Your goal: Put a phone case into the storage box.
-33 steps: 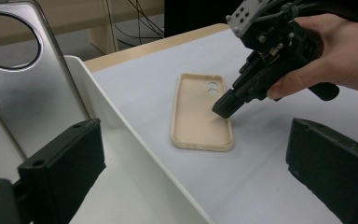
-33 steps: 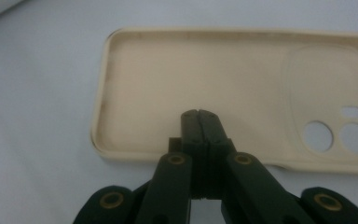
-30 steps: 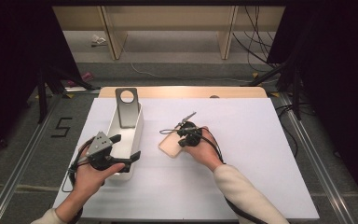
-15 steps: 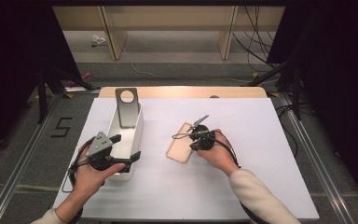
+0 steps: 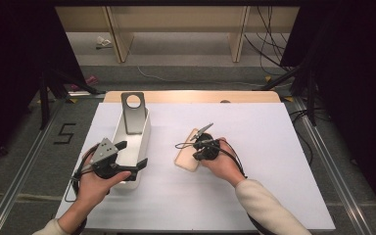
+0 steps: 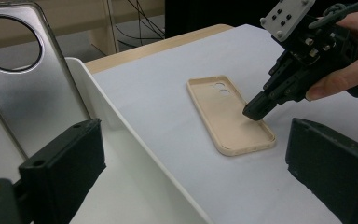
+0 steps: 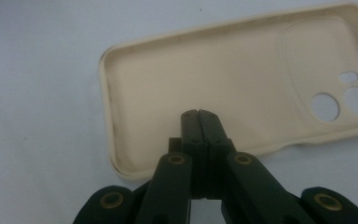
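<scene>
The left gripper (image 5: 129,155) sits with its jaws spread wide on either side of the near end wall of a long white plastic tray (image 5: 144,139); one jaw is inside the tray, the other outside over the white table sheet (image 5: 274,147). Beyond its jaws, at the tray's far end, a grey metal plate with a round hole (image 5: 133,111) leans upright. To the right of that gripper the sheet lies bare up to a beige soft phone case (image 6: 230,114), which rests flat, hollow side up, well apart from the tray wall. The right gripper (image 7: 199,115) has its jaws pressed together with nothing between them, the tip down inside the case near its shorter end, opposite the camera cut-outs. Right of that gripper the sheet runs open to its edge
</scene>
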Available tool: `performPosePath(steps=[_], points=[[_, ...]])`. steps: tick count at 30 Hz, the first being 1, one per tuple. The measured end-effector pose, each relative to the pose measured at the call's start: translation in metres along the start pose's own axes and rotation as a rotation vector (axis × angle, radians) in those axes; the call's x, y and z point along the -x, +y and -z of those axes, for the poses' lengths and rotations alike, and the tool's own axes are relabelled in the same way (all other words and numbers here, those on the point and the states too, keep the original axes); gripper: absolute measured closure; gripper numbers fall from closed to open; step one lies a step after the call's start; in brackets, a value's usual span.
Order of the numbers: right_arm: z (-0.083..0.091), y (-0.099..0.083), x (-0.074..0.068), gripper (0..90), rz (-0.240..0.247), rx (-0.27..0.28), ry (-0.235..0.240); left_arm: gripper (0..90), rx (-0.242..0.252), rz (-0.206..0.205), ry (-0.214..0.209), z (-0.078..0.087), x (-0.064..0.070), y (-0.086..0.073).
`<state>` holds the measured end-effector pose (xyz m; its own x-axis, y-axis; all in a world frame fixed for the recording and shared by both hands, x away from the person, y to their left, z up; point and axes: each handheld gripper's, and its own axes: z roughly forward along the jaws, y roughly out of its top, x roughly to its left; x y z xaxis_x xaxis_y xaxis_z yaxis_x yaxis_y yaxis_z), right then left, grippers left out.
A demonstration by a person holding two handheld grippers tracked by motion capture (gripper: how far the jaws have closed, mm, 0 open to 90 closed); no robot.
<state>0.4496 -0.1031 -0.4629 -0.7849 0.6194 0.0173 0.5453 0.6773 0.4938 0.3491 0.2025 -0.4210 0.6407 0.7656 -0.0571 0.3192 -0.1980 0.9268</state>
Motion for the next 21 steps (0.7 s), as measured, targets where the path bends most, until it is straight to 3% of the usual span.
performPosePath(steps=[10, 16, 21], points=[[0.010, -0.010, 0.010, 90.0, 0.011, -0.021, -0.010, 4.1, -0.001, 0.000, -0.001, 0.000, 0.001, 0.000], [0.019, -0.020, 0.019, 90.0, 0.019, -0.041, -0.049, 4.1, -0.001, -0.001, -0.001, 0.000, 0.001, 0.000], [0.023, -0.029, 0.027, 90.0, -0.004, -0.039, -0.051, 4.1, -0.003, -0.003, -0.002, -0.001, 0.001, 0.000]])
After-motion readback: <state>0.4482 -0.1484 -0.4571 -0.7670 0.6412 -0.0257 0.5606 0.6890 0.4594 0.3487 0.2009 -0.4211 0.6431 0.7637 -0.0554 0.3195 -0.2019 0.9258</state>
